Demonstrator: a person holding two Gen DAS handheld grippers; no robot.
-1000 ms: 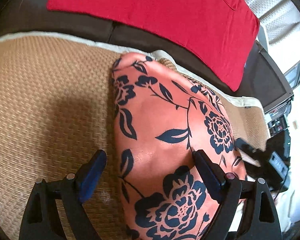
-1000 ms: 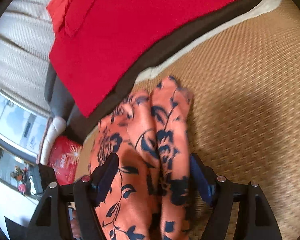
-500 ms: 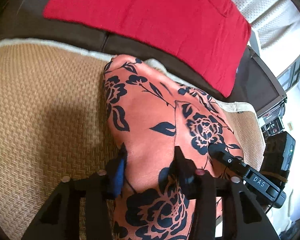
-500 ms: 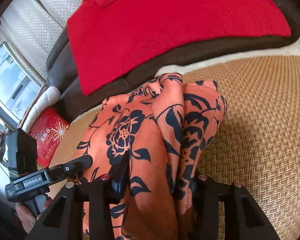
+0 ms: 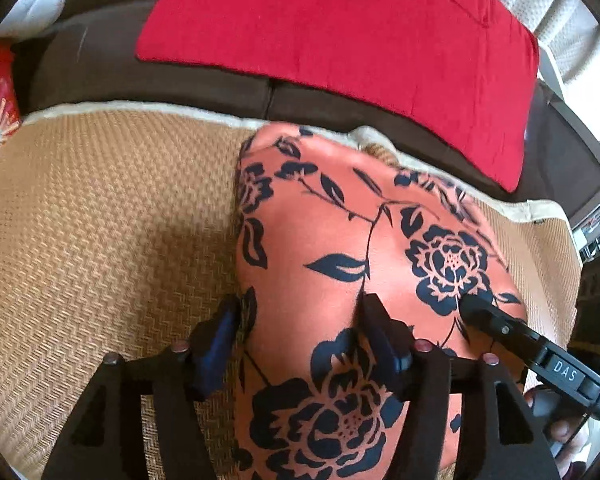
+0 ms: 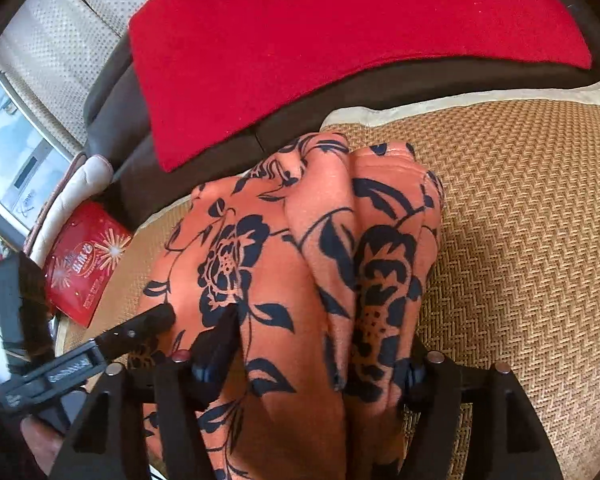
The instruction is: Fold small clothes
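One orange garment (image 5: 340, 240) printed with dark navy flowers is lying bunched on a tan woven mat (image 5: 100, 220), the only piece of clothing being handled. The mat is covering a dark brown sofa (image 5: 204, 88), and one red cloth (image 5: 340, 32) is spreading flat over the sofa behind the garment, apart from it.

Two grippers are working on the garment, one in each hand. From the left wrist camera, the left gripper (image 5: 300, 320) is sitting at the garment's near edge with its two fingers (image 5: 220, 328) straddling a width of the fabric; the fingers have just been spreading wider, and the cloth is lying between them, with the right-hand pad denting the fabric. Whether they are truly clamping it is hard to tell. The right gripper (image 5: 512, 332) is showing in that view too, its tip resting on a large navy bloom.

From the right wrist camera, the right gripper (image 6: 312, 344) is holding two thick folds of the garment (image 6: 340, 240) between its two fingers (image 6: 216, 340), which have likewise just been widening; the cloth is filling the gap and pressing against both pads. One red packet (image 6: 84, 268) with a starburst print is lying at the mat's far left edge.
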